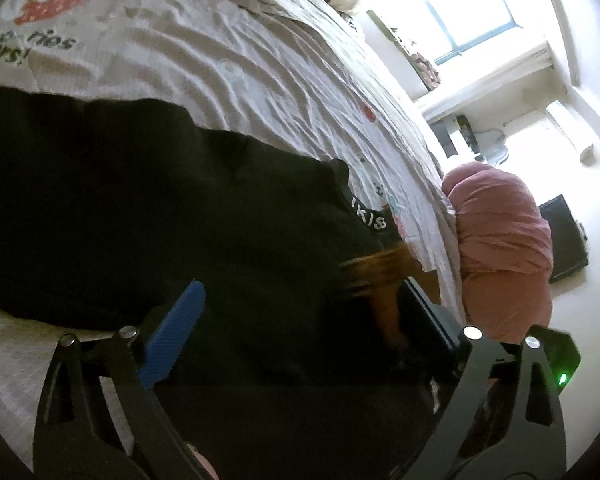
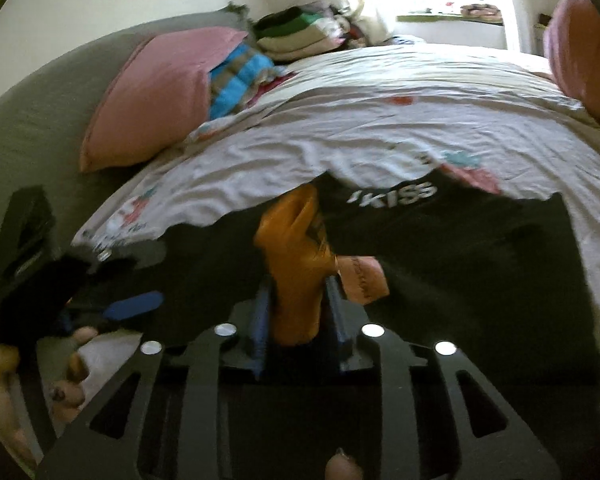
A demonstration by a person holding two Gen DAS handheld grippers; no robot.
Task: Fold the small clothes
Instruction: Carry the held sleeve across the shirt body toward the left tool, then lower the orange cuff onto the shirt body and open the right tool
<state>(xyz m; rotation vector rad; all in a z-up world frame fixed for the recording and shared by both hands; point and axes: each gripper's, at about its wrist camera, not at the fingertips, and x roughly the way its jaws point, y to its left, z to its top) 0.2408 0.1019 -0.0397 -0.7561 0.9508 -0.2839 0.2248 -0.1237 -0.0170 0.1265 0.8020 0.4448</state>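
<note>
Right wrist view shows my right claw (image 2: 298,316) pinching an orange piece of fabric (image 2: 296,256) above the black garment (image 2: 460,264) spread on the bed (image 2: 340,136). My left claw (image 1: 300,320) hangs spread over that garment (image 1: 140,200), its 2 fingers well apart.

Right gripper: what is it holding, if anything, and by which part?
The right gripper is shut on an orange cloth piece, pinched at its lower end, over the black garment. The left gripper is open, holding nothing.
</note>
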